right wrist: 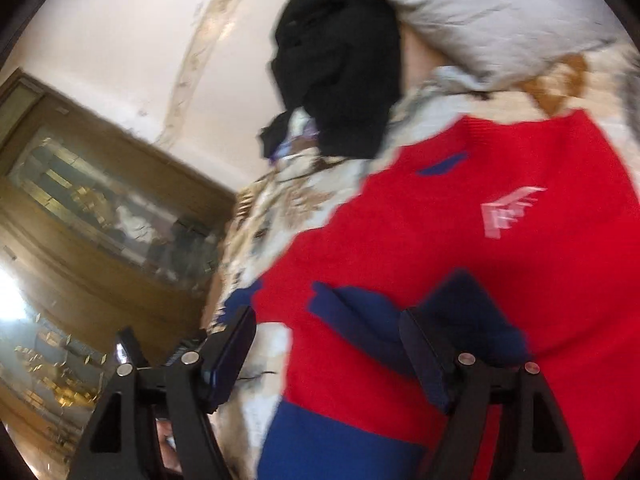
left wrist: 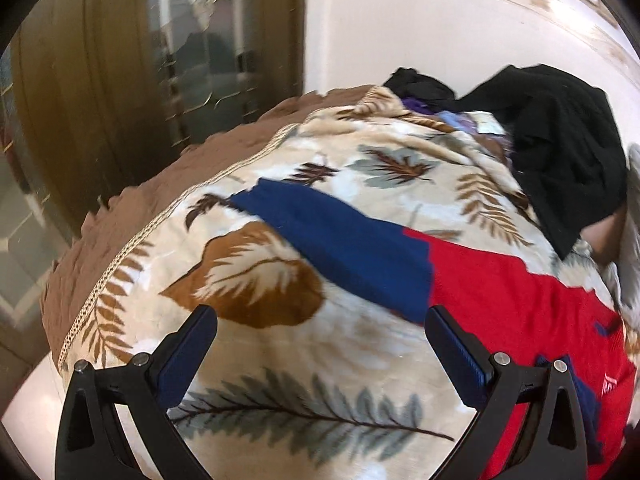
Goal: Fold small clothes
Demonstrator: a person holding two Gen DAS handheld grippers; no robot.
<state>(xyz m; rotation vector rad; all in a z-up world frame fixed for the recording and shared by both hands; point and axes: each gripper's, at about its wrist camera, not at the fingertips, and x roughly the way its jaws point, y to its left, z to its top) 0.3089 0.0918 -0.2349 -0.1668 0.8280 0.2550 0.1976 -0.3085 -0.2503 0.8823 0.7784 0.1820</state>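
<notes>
Left wrist view: the left hand-held gripper (left wrist: 320, 330) is wide apart with nothing in it. A red and blue sweater (left wrist: 500, 292) lies flat on the leaf blanket (left wrist: 280, 360) on the bed. Its blue sleeve (left wrist: 336, 240) stretches long, up and to the left. A black clothes pile (left wrist: 560, 152) sits behind.

Right wrist view: the right hand-held gripper (right wrist: 328, 344) is wide too, holding nothing, above the sweater (right wrist: 460, 216). A grey pillow (right wrist: 480, 12) lies beside the black clothes (right wrist: 340, 68)
</notes>
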